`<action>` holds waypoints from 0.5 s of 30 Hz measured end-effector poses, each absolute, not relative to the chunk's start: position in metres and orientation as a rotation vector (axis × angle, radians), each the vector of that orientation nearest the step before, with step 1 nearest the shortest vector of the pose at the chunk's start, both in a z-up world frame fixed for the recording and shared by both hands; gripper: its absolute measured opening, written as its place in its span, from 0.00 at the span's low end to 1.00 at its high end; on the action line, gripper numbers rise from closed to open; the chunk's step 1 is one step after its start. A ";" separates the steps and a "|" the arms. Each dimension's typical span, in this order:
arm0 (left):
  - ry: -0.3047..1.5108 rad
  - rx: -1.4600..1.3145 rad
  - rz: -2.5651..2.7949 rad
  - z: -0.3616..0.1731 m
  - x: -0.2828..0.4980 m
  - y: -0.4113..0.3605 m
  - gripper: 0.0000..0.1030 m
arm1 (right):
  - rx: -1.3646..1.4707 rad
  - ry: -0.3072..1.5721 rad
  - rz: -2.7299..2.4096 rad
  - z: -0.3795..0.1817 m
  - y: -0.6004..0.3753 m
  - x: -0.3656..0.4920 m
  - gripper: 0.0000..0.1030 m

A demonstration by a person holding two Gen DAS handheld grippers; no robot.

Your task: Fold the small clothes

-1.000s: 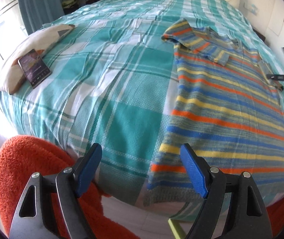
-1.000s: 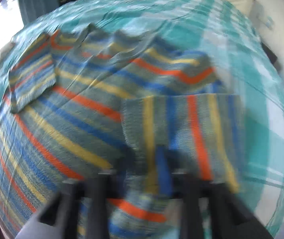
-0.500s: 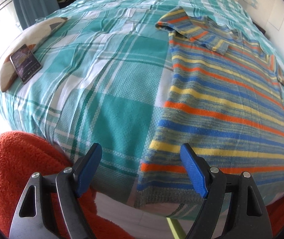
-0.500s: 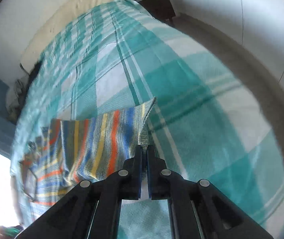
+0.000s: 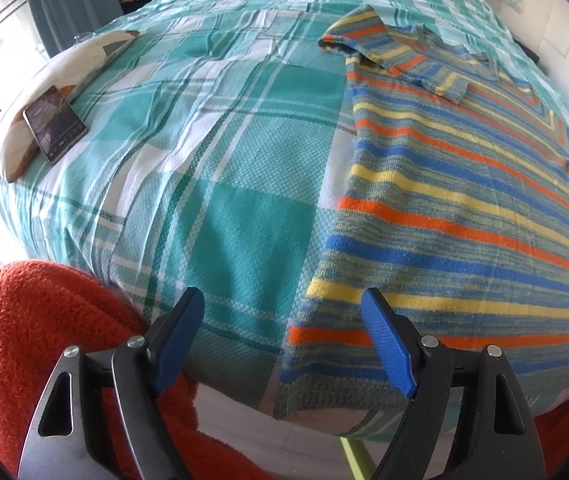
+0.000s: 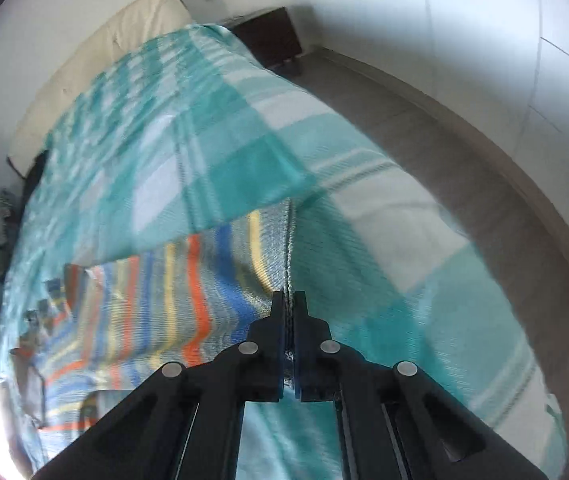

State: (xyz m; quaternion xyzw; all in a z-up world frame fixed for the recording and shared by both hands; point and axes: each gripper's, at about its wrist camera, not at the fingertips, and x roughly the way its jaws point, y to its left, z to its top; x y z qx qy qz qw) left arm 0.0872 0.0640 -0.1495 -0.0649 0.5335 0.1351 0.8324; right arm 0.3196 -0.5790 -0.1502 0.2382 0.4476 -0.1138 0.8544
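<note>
A striped knit shirt [image 5: 456,208] in blue, orange, yellow and grey lies flat on the right half of the bed, with its left sleeve folded in across the chest. My left gripper [image 5: 284,332] is open and empty, hovering at the bed's near edge by the shirt's bottom left corner. My right gripper [image 6: 289,300] is shut on the edge of the shirt's other sleeve [image 6: 188,284] and holds it off the bed. The right wrist view is blurred.
The bed has a teal and white plaid cover [image 5: 220,152]. A phone [image 5: 54,122] lies on a pillow [image 5: 64,80] at the left edge. An orange fluffy rug [image 5: 40,328] lies below the bed. A cream headboard [image 6: 96,64], dark nightstand [image 6: 268,36] and grey floor [image 6: 464,140] lie beyond.
My right gripper closed on the sleeve edge and lifted it outward, away from the shirt's body. My left gripper drifted closer to the shirt's bottom left corner and stayed open.
</note>
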 end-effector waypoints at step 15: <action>1.131 -0.113 0.277 -0.151 0.085 0.060 0.80 | 0.330 0.978 -0.226 -0.162 -0.564 0.312 0.31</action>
